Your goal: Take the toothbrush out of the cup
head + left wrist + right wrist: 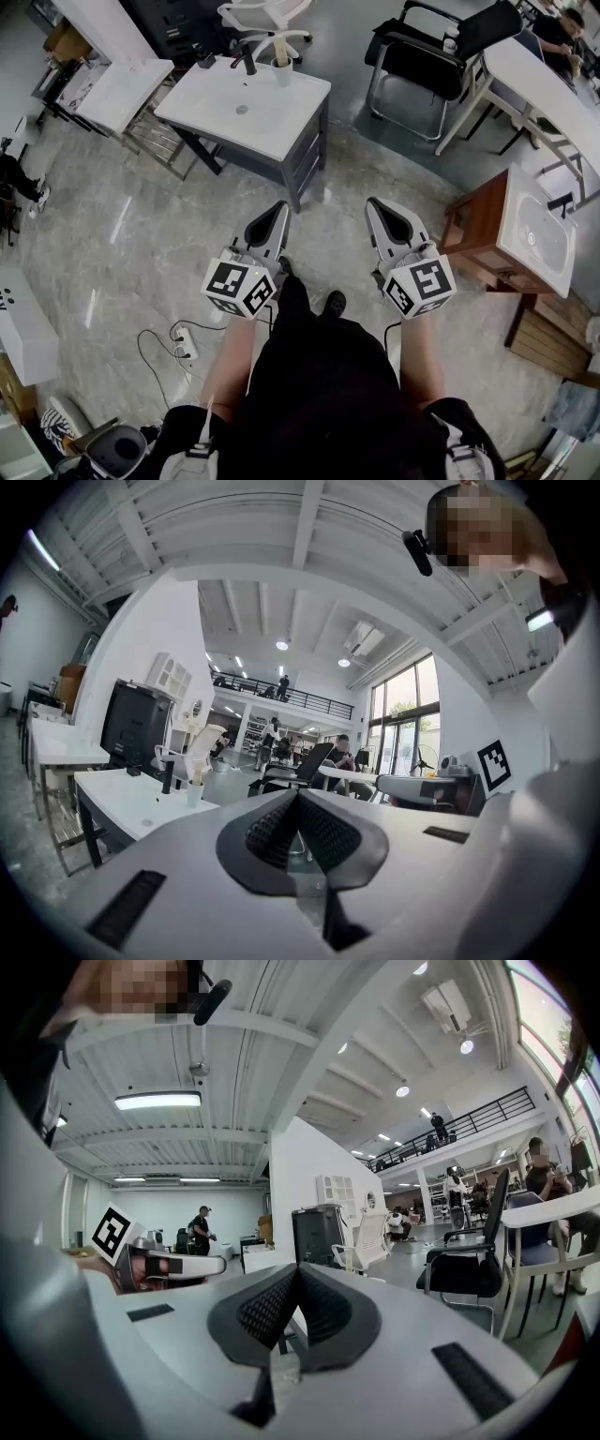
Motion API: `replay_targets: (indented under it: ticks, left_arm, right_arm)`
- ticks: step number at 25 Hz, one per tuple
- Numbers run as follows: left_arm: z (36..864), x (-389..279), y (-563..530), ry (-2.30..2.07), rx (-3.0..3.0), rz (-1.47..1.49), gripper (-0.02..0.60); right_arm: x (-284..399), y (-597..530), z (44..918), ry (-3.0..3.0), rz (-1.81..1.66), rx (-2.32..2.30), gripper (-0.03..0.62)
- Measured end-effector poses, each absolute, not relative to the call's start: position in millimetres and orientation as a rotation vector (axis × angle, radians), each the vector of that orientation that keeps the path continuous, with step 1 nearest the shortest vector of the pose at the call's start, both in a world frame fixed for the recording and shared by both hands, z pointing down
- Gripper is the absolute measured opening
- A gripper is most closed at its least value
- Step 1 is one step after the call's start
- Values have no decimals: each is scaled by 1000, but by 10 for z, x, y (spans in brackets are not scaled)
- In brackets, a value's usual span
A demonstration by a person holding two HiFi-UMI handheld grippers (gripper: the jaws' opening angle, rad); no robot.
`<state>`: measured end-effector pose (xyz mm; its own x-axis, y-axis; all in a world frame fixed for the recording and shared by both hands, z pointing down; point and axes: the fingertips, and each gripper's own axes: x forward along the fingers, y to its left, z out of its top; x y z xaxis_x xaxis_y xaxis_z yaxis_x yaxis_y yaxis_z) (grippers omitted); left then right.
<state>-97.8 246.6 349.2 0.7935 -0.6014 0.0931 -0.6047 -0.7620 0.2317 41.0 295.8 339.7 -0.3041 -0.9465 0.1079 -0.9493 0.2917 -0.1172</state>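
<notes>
A pale cup with a toothbrush standing in it sits at the back edge of a white basin counter, beside a black tap. The left gripper view shows the same cup small and far off to the left. I hold both grippers at waist height over the floor, well short of the counter. My left gripper points forward, shut, with nothing between its pads. My right gripper is level beside it, also shut and empty, its ribbed pads meeting.
A black chair stands behind the counter to the right. A wooden cabinet with a white basin is at the right, and a white table at the left. A power strip with cables lies on the grey floor.
</notes>
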Motion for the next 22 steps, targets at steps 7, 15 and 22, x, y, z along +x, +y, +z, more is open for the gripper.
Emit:
replay_targets:
  ticks: [7,15,22]
  left_arm:
    - [3455,-935,2531,-938,2744,21,15]
    - [3475,-901,2593,-970,2731,38,14]
    - [3526,-843,2639,-977,2722,71,15]
  right_arm:
    - [481,3033,3353,-2510,211,1834,31]
    - [616,3103,3359,-2516,252,1879,31]
    - [777,3127,3453,-2497,329,1925,32]
